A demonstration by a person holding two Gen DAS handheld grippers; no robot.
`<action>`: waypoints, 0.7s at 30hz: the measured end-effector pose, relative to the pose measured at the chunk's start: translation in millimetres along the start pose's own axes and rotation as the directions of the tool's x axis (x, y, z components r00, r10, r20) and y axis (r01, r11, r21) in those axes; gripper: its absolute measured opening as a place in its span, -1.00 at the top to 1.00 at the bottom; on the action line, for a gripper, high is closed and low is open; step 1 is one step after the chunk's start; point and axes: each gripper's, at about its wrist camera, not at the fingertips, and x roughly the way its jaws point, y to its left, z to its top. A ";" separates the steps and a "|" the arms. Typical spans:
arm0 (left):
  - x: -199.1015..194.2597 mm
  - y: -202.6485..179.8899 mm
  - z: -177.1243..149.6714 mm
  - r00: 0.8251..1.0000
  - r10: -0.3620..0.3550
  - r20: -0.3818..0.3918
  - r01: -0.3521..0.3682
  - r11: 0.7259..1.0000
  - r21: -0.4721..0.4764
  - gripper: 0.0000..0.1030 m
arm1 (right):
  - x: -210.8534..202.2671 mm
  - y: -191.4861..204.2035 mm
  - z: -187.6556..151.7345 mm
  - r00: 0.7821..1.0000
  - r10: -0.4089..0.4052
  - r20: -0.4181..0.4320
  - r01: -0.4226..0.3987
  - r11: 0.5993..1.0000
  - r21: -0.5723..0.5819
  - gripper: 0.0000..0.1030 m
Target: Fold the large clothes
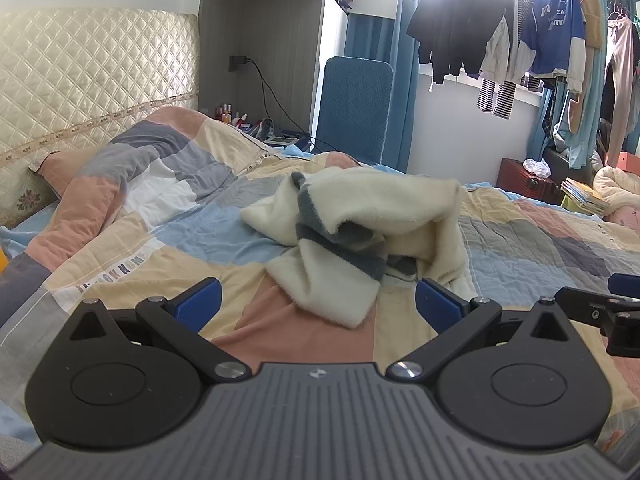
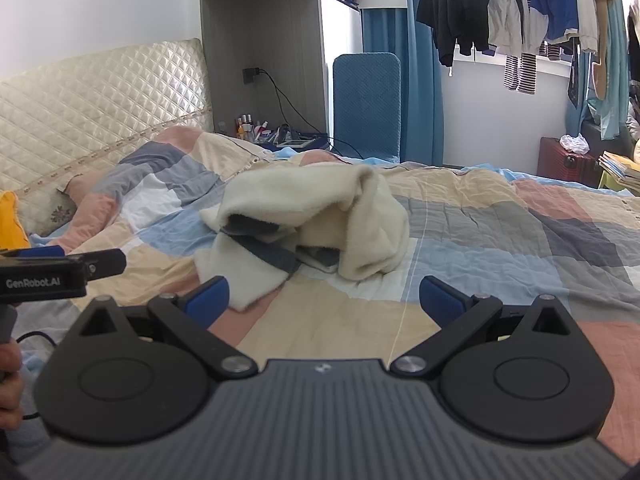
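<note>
**Crumpled fleece ahead of both grippers**

Fluffy cream fleece garment with grey-blue stripes [image 1: 360, 232], heaped mid-bed on patchwork quilt [image 1: 168, 220]. Dead ahead of left gripper [image 1: 318, 304], left of right gripper [image 2: 324, 300]. Both spread wide, empty. Left apparently nearer.

bed quilt [image 1: 168, 216] with pink, blue, grey and cream squares, from 9 to 3 o'clock | shiny cream headboard [image 1: 92, 80] at 10 o'clock | blue chair [image 1: 354, 108] at 12 o'clock, by the blue curtain [image 1: 404, 92] | hanging clothes [image 1: 556, 32] at 1 o'clock | red box [image 1: 524, 180] at 3 o'clock | little bottles [image 1: 226, 114] on the side table
</note>
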 end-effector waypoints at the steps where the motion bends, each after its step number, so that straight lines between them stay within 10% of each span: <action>1: 0.0 -0.3 -0.1 1.000 0.001 0.000 -0.001 1.000 0.000 -1.00 | 0.1 -0.5 -0.3 1.000 0.002 -0.001 -0.002 1.000 0.001 -1.00; 21: 0.3 2.2 -1.2 1.000 -0.008 -0.001 0.008 1.000 -0.004 -1.00 | 4.5 -0.8 -2.9 1.000 -0.009 -0.015 0.009 1.000 0.001 -1.00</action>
